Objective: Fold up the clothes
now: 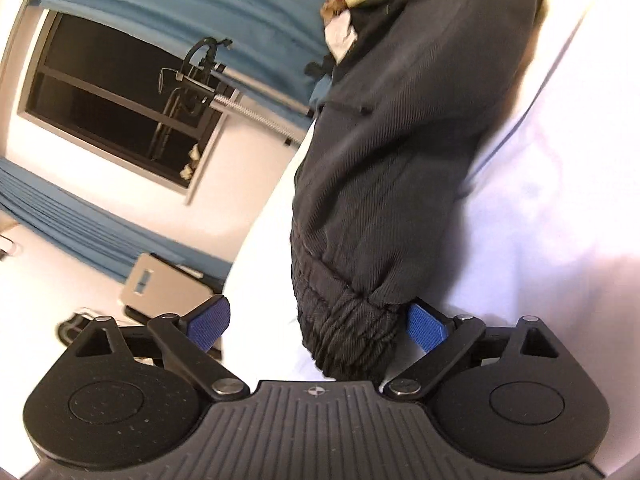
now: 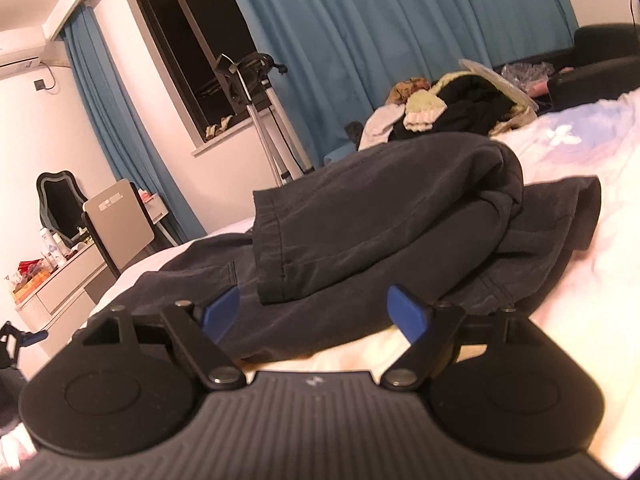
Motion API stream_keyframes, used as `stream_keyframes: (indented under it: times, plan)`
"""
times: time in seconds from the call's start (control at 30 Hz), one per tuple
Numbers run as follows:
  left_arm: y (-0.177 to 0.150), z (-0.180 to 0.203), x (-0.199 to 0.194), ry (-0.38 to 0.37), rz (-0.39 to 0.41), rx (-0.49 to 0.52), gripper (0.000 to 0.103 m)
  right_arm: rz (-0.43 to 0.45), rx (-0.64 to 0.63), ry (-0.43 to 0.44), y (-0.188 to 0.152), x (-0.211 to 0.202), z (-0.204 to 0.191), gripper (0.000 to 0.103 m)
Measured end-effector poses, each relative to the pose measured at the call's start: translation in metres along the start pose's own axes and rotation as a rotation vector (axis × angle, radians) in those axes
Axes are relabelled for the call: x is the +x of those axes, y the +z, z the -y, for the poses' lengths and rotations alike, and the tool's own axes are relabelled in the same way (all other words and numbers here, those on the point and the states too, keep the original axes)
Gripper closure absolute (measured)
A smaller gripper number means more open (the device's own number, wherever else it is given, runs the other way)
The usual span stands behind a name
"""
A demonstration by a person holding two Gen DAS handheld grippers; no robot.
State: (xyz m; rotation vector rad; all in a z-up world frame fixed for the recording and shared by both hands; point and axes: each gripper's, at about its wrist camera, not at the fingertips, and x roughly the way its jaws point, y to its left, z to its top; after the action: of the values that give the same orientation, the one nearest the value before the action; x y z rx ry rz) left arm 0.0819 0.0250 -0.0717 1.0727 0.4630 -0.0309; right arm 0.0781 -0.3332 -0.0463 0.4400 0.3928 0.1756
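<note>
Dark grey trousers (image 1: 384, 168) lie on the white bed sheet (image 1: 560, 240). In the left wrist view the gathered elastic cuff (image 1: 352, 336) sits between the blue pads of my left gripper (image 1: 318, 326), whose jaws stand wide apart; the cuff leans against the right pad (image 1: 426, 328). In the right wrist view the trousers (image 2: 360, 236) are partly folded, one leg laid over the rest. My right gripper (image 2: 314, 314) is open and empty, low at the near edge of the fabric.
A pile of mixed clothes (image 2: 448, 108) lies at the far end of the bed. A tripod (image 2: 264, 120) stands by the window and blue curtains (image 2: 360, 40). A chair (image 2: 116, 224) and a cluttered desk (image 2: 52, 276) stand to the left.
</note>
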Motion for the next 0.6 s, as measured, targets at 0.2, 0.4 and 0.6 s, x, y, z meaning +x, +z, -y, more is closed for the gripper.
stream_keyframes:
  times: [0.2,0.4,0.6]
  plan:
    - [0.012,-0.037,-0.047,-0.124,0.104,-0.363,0.007,0.078,-0.057,-0.042,0.008,-0.016,-0.006,0.019]
    - [0.055,-0.042,-0.059,-0.318,0.156,-0.812,0.007,0.120,0.015,-0.084,0.026,-0.031,0.018,0.019]
    - [0.054,-0.025,-0.013,-0.575,0.026,-1.176,0.007,0.124,0.358,-0.158,0.044,-0.045,0.094,0.019]
